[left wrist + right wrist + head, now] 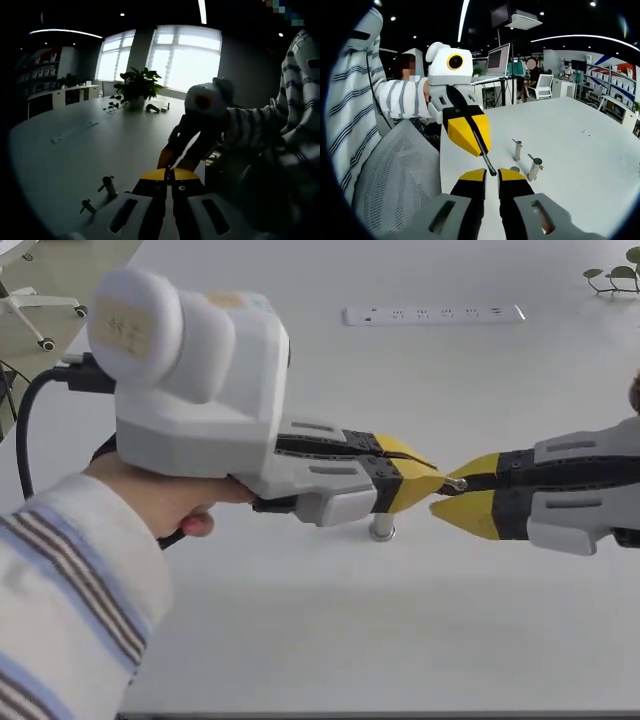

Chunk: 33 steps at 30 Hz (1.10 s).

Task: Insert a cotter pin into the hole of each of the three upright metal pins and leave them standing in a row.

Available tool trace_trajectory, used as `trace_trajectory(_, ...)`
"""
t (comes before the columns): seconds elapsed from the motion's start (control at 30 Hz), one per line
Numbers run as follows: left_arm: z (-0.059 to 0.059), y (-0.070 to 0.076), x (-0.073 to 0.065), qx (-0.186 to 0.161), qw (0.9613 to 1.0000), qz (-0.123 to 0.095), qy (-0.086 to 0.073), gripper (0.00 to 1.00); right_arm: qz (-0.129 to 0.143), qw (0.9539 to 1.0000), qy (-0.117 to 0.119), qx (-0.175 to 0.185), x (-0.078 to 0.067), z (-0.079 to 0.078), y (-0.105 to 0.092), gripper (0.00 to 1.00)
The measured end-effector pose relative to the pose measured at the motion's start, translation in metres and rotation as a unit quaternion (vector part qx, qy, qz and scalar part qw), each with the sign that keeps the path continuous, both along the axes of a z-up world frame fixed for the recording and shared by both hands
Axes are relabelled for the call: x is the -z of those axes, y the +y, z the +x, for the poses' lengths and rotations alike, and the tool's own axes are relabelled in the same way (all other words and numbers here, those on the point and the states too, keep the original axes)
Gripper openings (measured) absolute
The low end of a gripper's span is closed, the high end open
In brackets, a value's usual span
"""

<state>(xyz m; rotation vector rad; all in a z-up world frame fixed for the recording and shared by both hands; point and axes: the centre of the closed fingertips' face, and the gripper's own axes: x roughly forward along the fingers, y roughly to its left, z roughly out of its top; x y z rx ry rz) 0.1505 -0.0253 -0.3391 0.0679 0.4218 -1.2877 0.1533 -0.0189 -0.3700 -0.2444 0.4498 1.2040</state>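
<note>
My left gripper point(432, 478) is shut on a thin dark cotter pin point(484, 150), which sticks out of its yellow jaws toward the right gripper. My right gripper point(447, 495) faces it tip to tip. Its jaws stand slightly apart, and the cotter pin's free end point(456, 483) lies between its fingertips. Two upright metal pins point(518, 149) point(535, 169) stand on the white table, each with a cotter pin through its top. They also stand low left in the left gripper view point(109, 186) point(88, 205). One metal pin point(382, 529) stands under the left gripper, mostly hidden.
A white power strip point(435, 314) lies at the far side of the table point(330, 630). A potted plant point(136, 89) stands at the table's end, with leaves at the corner point(615, 278). A grey mesh chair point(395, 180) is beside the table. A striped sleeve point(60, 610) holds the left gripper.
</note>
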Motion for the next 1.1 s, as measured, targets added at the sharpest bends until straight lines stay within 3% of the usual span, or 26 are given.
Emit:
trace_trajectory(0.37,-0.004,-0.002,0.007,0.033,0.9990,0.019,-0.022,0.00,-0.015,0.9998,0.002,-0.015,0.002,-0.006,-0.006,0.00)
trace_trajectory(0.47,-0.006,-0.002,0.013,0.053,0.9972,0.040,-0.036,0.00,-0.022,0.9996,0.002,-0.020,0.002,-0.011,-0.004,0.00)
trace_trajectory(0.63,-0.010,-0.008,0.008,0.067,0.9953,0.048,-0.051,0.00,-0.024,0.9995,0.002,-0.022,-0.002,-0.013,-0.007,0.00)
trace_trajectory(0.83,-0.019,-0.014,0.011,0.087,0.9928,0.059,-0.057,0.00,-0.031,0.9986,0.005,-0.042,-0.003,-0.016,-0.011,0.00)
trace_trajectory(0.87,-0.020,-0.014,0.012,0.093,0.9915,0.063,-0.066,0.00,-0.029,0.9986,0.007,-0.043,-0.004,-0.017,-0.011,0.00)
trace_trajectory(0.9,-0.021,-0.014,0.012,0.100,0.9906,0.063,-0.068,0.00,-0.025,0.9984,0.017,-0.048,-0.005,-0.020,-0.011,0.00)
trace_trajectory(1.03,-0.022,-0.013,0.007,0.099,0.9918,0.051,-0.062,0.00,-0.020,0.9982,0.004,-0.057,-0.010,-0.019,-0.012,0.00)
trace_trajectory(1.1,-0.023,-0.012,0.005,0.101,0.9913,0.048,-0.070,0.00,-0.019,0.9980,0.000,-0.060,-0.011,-0.019,-0.011,0.00)
